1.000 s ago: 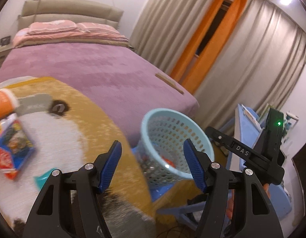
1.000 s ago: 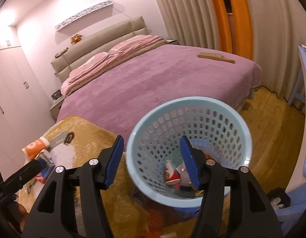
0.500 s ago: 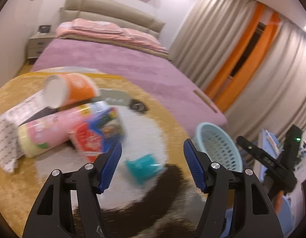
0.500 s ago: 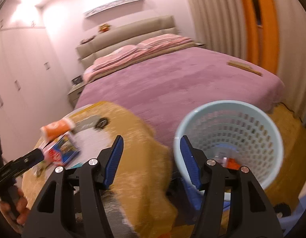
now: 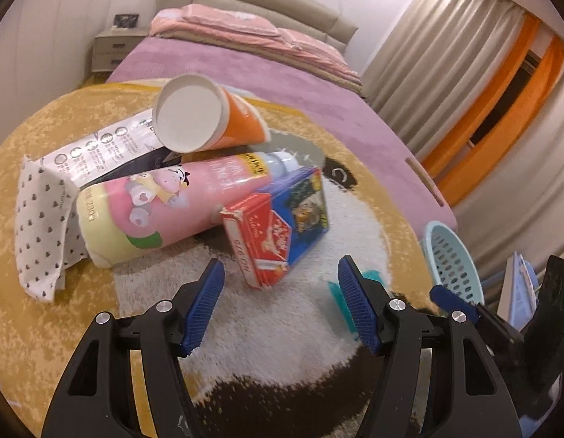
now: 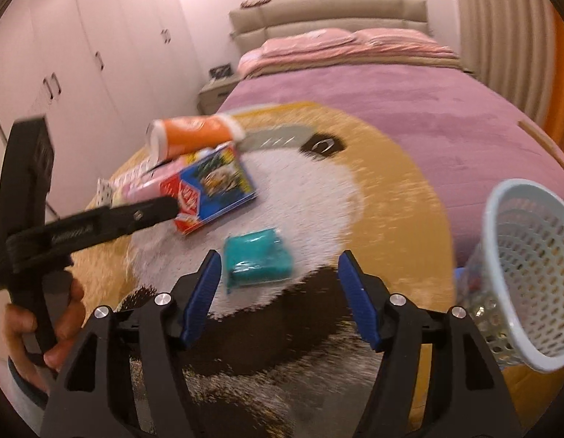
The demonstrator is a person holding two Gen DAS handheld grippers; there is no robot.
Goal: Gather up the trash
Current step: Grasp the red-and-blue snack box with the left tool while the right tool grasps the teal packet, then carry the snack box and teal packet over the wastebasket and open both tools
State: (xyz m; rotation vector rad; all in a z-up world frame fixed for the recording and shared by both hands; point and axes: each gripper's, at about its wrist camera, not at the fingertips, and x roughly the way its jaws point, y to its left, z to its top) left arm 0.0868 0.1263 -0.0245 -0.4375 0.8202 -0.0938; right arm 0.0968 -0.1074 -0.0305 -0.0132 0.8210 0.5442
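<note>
Trash lies heaped on the round rug (image 5: 33, 153); we judge we're reaching for pickups. Left tongs (image 5: 278, 301) gape, empty, before the red-blue carton (image 5: 278, 226); right tongs (image 6: 278, 297) gape over the teal packet (image 6: 258, 257). Only the right view shows the perforated basket (image 6: 530, 255) whole.

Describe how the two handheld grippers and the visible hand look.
Both the left gripper and the right gripper are black plastic frames with triangular cutouts, silver screw heads and ribbed blue finger pads. White lettering runs along the left one's side. The bare hand gripping its handle shows no sleeve. No cables visible.
</note>
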